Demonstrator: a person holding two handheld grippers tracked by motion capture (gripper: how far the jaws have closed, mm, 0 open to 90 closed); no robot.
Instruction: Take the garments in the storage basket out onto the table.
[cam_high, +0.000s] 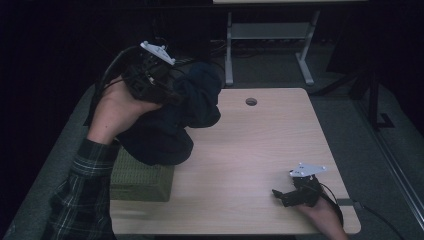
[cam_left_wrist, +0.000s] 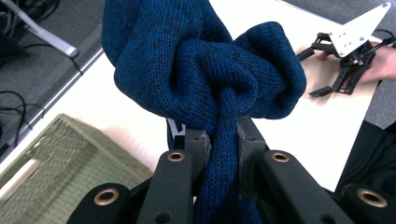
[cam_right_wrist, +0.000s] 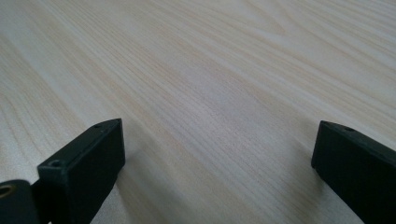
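the left gripper (cam_left_wrist: 219, 140) clamped the blue knit garment (cam_left_wrist: 205, 70), lifting it clear of the green basket (cam_high: 142, 182). the right gripper (cam_right_wrist: 217, 154) rested on the table (cam_right_wrist: 210, 70), jaws wide apart and empty, ready to assist.

Plaid sleeve (cam_high: 82, 195) (black grippers)

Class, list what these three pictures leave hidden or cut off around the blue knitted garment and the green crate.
- Blue knitted garment: bunched, so its type is unclear; top cut off in left gripper view.
- Green crate: contents hidden by the garment in high view.
- Left gripper: pad faces covered by the knit it clamps.
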